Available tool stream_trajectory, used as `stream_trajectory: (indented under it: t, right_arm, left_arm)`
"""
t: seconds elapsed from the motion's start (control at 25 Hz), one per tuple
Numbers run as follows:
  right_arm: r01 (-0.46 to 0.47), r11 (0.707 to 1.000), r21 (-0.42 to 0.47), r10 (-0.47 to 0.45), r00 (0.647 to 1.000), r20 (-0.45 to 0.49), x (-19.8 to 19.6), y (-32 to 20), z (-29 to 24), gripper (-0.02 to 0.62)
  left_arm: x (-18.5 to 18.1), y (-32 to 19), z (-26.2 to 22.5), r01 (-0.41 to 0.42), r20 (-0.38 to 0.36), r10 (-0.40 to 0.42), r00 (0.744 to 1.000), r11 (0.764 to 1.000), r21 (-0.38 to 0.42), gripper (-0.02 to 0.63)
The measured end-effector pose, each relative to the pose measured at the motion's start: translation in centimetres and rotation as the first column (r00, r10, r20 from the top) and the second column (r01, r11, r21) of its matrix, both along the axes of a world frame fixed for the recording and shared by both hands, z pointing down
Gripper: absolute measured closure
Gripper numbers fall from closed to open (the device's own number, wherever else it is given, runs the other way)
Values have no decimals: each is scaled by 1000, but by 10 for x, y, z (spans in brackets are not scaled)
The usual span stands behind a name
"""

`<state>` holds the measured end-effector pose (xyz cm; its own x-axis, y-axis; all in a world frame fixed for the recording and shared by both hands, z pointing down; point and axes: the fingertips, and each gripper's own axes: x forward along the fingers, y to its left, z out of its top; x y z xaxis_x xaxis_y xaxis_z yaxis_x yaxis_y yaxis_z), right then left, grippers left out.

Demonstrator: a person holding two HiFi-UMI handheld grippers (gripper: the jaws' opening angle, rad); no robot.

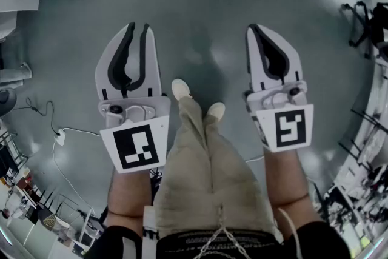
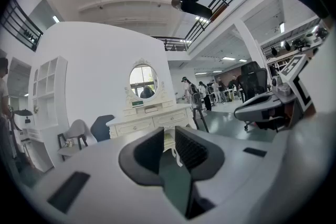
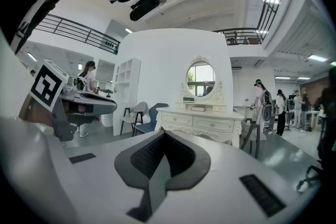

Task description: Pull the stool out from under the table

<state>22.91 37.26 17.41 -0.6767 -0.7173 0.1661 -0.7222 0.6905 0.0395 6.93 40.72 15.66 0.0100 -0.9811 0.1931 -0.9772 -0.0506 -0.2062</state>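
A white dressing table [image 2: 152, 118] with an oval mirror [image 2: 143, 81] stands some way ahead; it also shows in the right gripper view as the table [image 3: 202, 124]. Under it, between my left jaws, a white curved leg [image 2: 176, 155] shows; I cannot tell whether it is the stool's. My left gripper [image 1: 138, 27] [image 2: 169, 132] is held out over the floor, slightly open with nothing between its jaws. My right gripper [image 1: 251, 28] [image 3: 164, 135] is level with it, shut and empty. Both are far from the table.
A grey chair [image 2: 79, 131] and a blue chair [image 2: 102, 126] stand left of the table, beside a white shelf unit [image 2: 44, 92]. A dark chair [image 3: 252, 139] stands at its right. People [image 2: 202, 94] are in the background. A power strip with cables [image 1: 59, 137] lies on the floor at left.
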Motion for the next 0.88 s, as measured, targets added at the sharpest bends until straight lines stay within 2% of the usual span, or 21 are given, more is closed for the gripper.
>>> stream_trajectory:
  t: [0.16, 0.28, 0.56, 0.76, 0.88]
  right_arm:
    - [14, 1000, -17, -14, 1000, 2, 15, 9, -7, 594]
    - [25, 1000, -16, -25, 999, 27, 15, 10, -11, 594]
    - [12, 1000, -28, -10, 999, 40, 7, 8, 2, 594]
    - [24, 1000, 5, -24, 999, -28, 5, -7, 15, 592]
    - [6, 1000, -5, -6, 1000, -17, -6, -21, 16, 592]
  left_arm:
    - [13, 10, -9, 25, -20, -25, 999, 1000, -4, 540]
    - [13, 13, -10, 50, -63, -50, 997, 999, 9, 540]
    - [5, 11, 18, 66, -123, -68, 990, 998, -17, 540]
    - [-2, -9, 20, 44, -116, -43, 992, 999, 7, 540]
    - [-11, -21, 30, 27, -89, -29, 996, 999, -17, 540]
